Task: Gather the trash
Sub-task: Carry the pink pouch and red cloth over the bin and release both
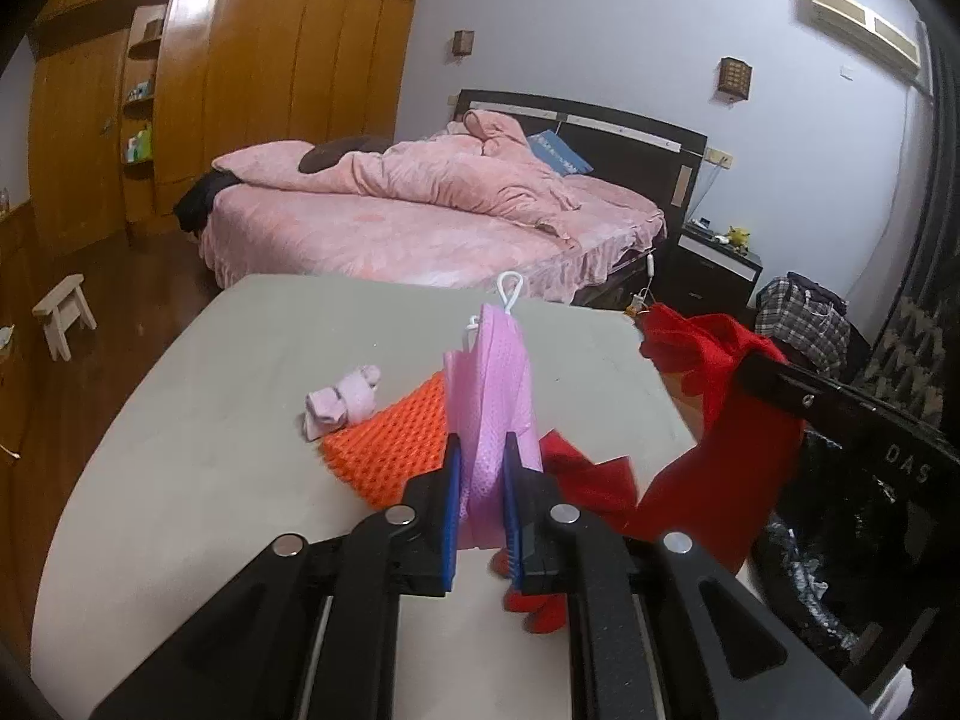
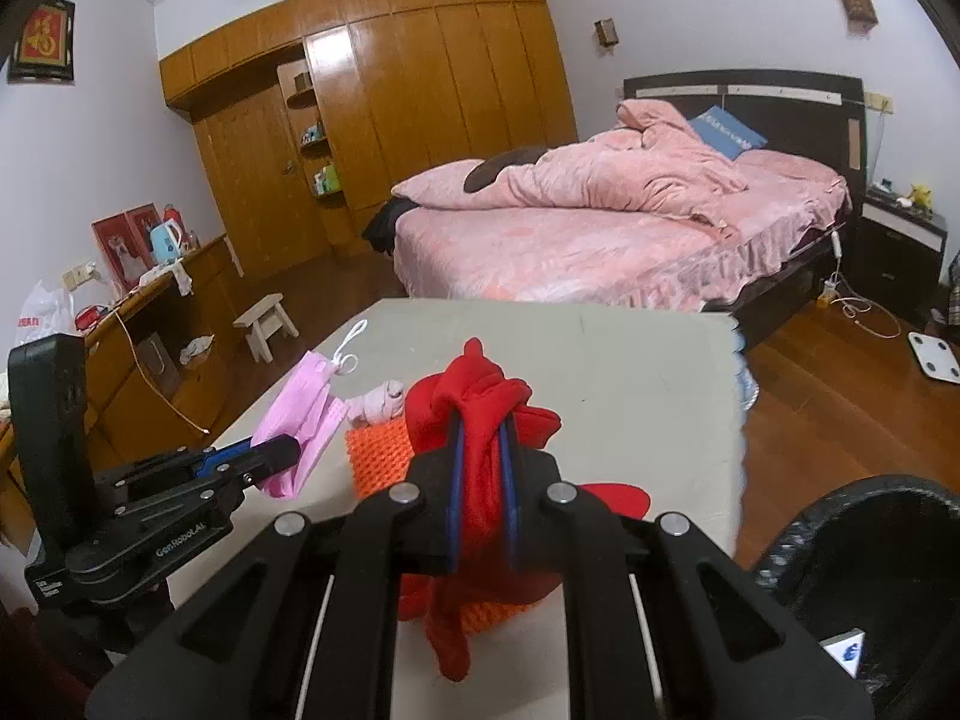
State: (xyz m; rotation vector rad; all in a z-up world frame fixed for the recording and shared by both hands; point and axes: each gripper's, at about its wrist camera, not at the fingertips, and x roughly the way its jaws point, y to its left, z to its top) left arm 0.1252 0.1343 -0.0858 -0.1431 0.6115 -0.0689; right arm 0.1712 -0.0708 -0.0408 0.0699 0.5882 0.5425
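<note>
my left gripper pinches the pink mask, my right gripper the red cloth — both above the table; trailing cloth could snag the bin rim.

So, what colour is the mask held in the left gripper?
Pink, with white ear loops; the mask shows best in the left wrist view.

both fisheye views look forward along their own black two-finger grippers, low and close over the pale grey tabletop, facing the far pink-quilted bed and brown wooden wardrobe wall. the left view sits further left; each catches the other gripper at its edge.
</note>
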